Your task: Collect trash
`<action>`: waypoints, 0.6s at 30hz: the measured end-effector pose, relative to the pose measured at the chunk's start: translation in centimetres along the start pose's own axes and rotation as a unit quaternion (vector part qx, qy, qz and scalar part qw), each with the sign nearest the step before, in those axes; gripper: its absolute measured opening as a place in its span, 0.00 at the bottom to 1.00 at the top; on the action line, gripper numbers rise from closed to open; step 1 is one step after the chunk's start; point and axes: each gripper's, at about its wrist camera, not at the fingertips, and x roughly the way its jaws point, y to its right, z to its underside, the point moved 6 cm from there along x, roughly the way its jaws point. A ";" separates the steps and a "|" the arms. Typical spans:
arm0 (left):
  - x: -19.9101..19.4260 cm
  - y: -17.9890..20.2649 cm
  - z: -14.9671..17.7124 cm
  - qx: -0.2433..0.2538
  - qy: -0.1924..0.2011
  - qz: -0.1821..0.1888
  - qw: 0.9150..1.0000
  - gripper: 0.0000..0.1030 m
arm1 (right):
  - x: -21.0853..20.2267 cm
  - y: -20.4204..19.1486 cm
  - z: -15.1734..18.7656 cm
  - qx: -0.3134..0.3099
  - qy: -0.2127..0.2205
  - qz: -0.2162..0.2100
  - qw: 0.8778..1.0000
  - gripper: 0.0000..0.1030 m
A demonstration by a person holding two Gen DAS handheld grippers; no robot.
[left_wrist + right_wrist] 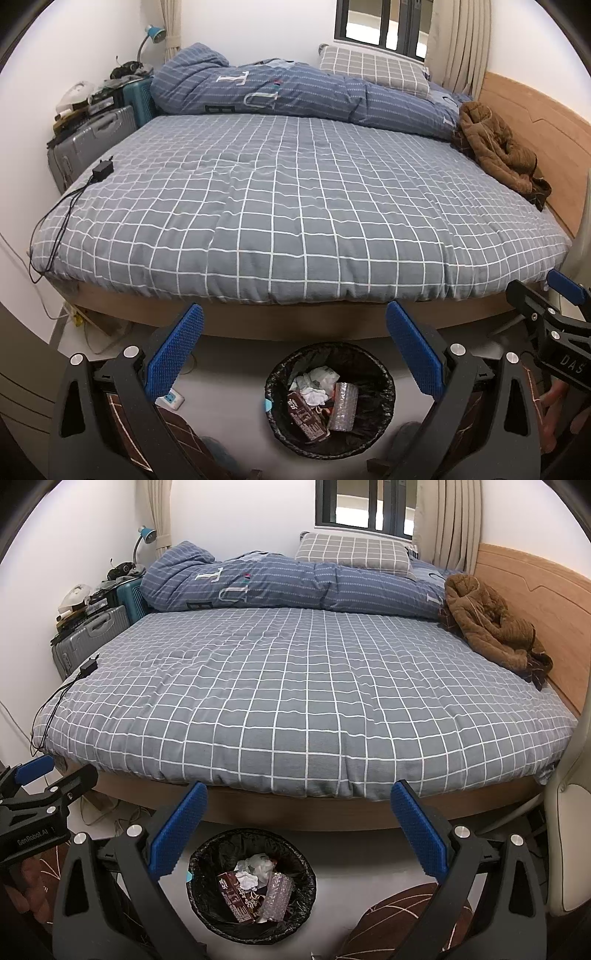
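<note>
A black-lined trash bin stands on the floor in front of the bed; it also shows in the right wrist view. It holds a brown carton, crumpled white paper and a bubble-wrap piece. My left gripper hangs above the bin, open and empty, blue pads wide apart. My right gripper is open and empty too, above and right of the bin. Each gripper shows at the edge of the other's view.
A bed with a grey checked sheet fills the view. On it lie a blue duvet, a brown jacket and a black charger with its cable. Suitcases stand at the left. A power strip lies on the floor.
</note>
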 end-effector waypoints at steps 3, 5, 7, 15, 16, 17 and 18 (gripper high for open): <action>0.2 0.0 0.0 0.002 -0.002 -0.007 1.000 0.94 | 0.1 0.0 0.0 0.000 0.000 0.000 1.000 0.93; 0.2 0.0 0.1 0.002 -0.003 -0.012 1.000 0.94 | 0.1 -0.1 0.0 -0.001 0.000 0.000 1.000 0.93; 0.3 0.0 0.1 0.003 -0.001 -0.018 1.000 0.94 | 0.2 -0.2 0.1 -0.001 -0.001 0.000 1.000 0.93; 0.5 -0.3 0.3 -0.003 -0.007 -0.020 1.000 0.94 | 0.4 -0.5 0.3 -0.002 -0.004 -0.004 1.000 0.93; 0.6 -0.4 0.3 -0.004 -0.008 -0.023 1.000 0.94 | 0.4 -0.6 0.3 -0.003 -0.004 -0.004 1.000 0.93; 0.6 -0.5 0.4 -0.005 -0.008 -0.025 1.000 0.94 | 0.5 -0.7 0.4 -0.003 -0.005 -0.005 1.000 0.93; 0.6 -0.5 0.4 -0.006 -0.008 -0.025 1.000 0.94 | 0.5 -0.7 0.4 -0.003 -0.005 -0.005 1.000 0.93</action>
